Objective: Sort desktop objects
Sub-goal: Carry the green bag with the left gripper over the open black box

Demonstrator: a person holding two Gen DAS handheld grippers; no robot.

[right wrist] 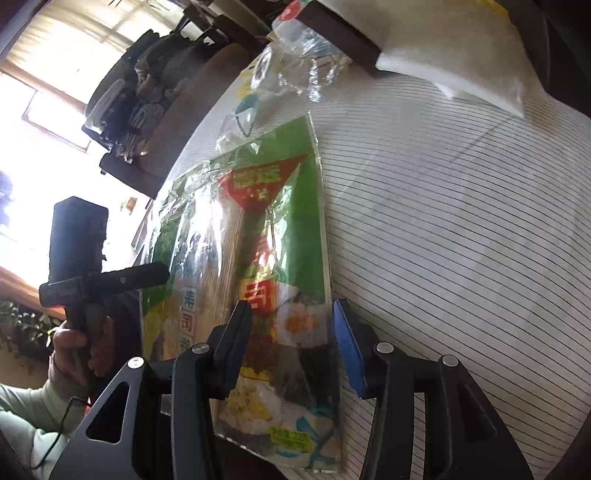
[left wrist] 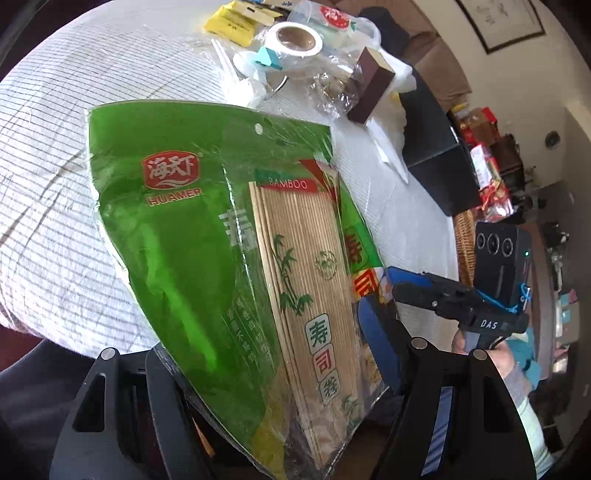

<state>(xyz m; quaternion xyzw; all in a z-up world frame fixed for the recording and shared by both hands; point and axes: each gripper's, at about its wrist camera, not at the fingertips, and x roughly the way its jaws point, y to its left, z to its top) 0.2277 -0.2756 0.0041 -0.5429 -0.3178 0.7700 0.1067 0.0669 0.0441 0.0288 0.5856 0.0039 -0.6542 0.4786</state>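
Note:
A green plastic package holding a bamboo sushi mat [left wrist: 221, 240] fills the left wrist view, tilted over the striped white tablecloth [left wrist: 55, 184]. My left gripper [left wrist: 284, 354] is shut on the package's near end, a finger on either side. From the right, my right gripper [left wrist: 424, 288] reaches in at the package's edge. In the right wrist view the package [right wrist: 258, 240] runs away from me. My right gripper [right wrist: 293, 332] straddles its near end with jaws apart. The blue right pad [right wrist: 347, 350] stands just clear of the edge. The left gripper [right wrist: 110, 280] meets the far side, held by a hand.
At the table's far end lie a white tape roll [left wrist: 297, 38], a brown block [left wrist: 371, 85], a yellow packet [left wrist: 232, 24], crumpled clear plastic [left wrist: 332, 88] and a white pouch [right wrist: 461, 70]. A black box [left wrist: 439, 162] sits at the right edge above a wicker basket [left wrist: 465, 240].

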